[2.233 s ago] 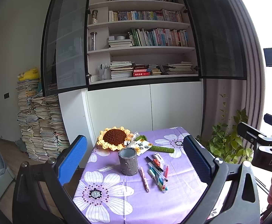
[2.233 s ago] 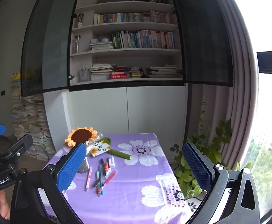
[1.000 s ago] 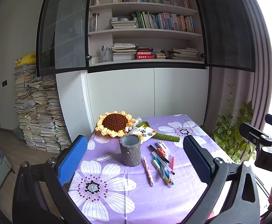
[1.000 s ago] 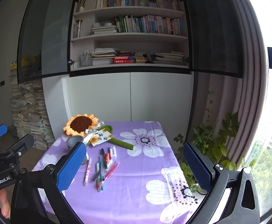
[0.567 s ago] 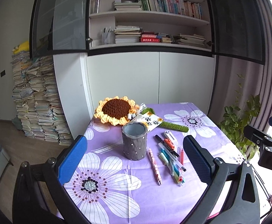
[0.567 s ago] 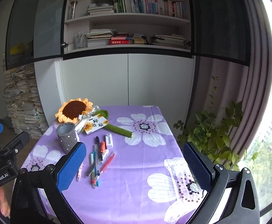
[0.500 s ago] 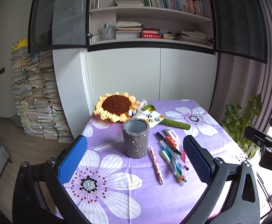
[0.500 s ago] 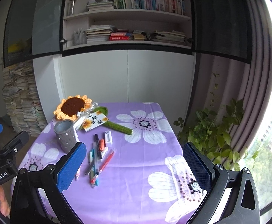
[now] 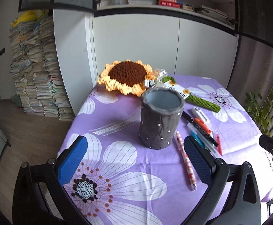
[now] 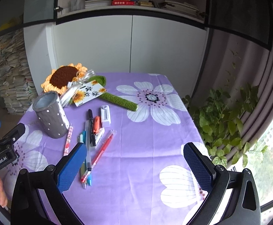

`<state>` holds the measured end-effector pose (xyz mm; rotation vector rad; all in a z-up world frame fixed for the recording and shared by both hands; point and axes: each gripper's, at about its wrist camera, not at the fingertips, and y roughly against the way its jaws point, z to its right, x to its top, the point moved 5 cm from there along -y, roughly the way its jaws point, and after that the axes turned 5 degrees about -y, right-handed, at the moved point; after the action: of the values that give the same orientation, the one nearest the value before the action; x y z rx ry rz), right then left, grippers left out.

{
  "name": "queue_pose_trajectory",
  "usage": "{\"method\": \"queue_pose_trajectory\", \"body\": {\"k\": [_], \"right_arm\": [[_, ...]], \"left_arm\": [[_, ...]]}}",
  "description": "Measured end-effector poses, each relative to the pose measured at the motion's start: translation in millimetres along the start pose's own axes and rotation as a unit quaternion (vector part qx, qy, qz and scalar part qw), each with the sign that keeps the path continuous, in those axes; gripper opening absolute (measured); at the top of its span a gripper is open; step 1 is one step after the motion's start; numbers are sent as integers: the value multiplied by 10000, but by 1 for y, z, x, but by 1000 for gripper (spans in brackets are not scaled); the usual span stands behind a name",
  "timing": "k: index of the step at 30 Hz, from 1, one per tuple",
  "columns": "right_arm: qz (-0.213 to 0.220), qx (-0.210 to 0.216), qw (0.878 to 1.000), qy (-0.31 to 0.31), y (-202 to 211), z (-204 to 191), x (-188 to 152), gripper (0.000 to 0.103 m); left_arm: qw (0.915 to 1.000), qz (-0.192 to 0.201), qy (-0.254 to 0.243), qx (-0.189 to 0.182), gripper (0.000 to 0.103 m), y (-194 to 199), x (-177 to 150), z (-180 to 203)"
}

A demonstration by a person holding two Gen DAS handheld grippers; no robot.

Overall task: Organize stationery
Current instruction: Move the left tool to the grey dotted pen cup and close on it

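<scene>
the left claw (image 9: 135, 158) hangs wide open over the purple flowered tablecloth (image 9: 121, 180) with nothing between its blue pads, and the grey dotted pen cup (image 9: 160, 119) stands upright just ahead of it, apart from both fingers. the right claw (image 10: 134, 166) is likewise spread wide and holds nothing; its left pad sits over the near ends of the loose pens (image 10: 90, 140), which lie in a bunch on the cloth just right of the cup. a pink checked pen (image 10: 68, 139) lies between cup and bunch, a white correction tape (image 10: 105, 116) at the bunch's far end. behind them rest a crochet sunflower (image 10: 63, 77) and a card (image 10: 88, 92). a leafy plant (image 10: 228, 116) stands past the table's right edge.
</scene>
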<state>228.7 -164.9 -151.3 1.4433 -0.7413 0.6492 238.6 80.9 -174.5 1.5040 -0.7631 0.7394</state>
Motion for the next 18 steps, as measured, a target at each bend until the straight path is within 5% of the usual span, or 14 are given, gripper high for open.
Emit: {"method": "queue_pose_trajectory", "body": {"k": [13,16,18], "right_arm": [[-870,280,9955,-249,-86,-2,-6,102],[-1219,557,9902,-380,-101,-4,-4,81],[-1627,945,9806,-552,-113,-7,-3,54]], "left_arm": [[9985,-80,-461,-277,102,-61,18,26],[9985,19,-446,-325,102,-66,22,26],[9984,86,-364,-424,100,-67,25,25]]}}
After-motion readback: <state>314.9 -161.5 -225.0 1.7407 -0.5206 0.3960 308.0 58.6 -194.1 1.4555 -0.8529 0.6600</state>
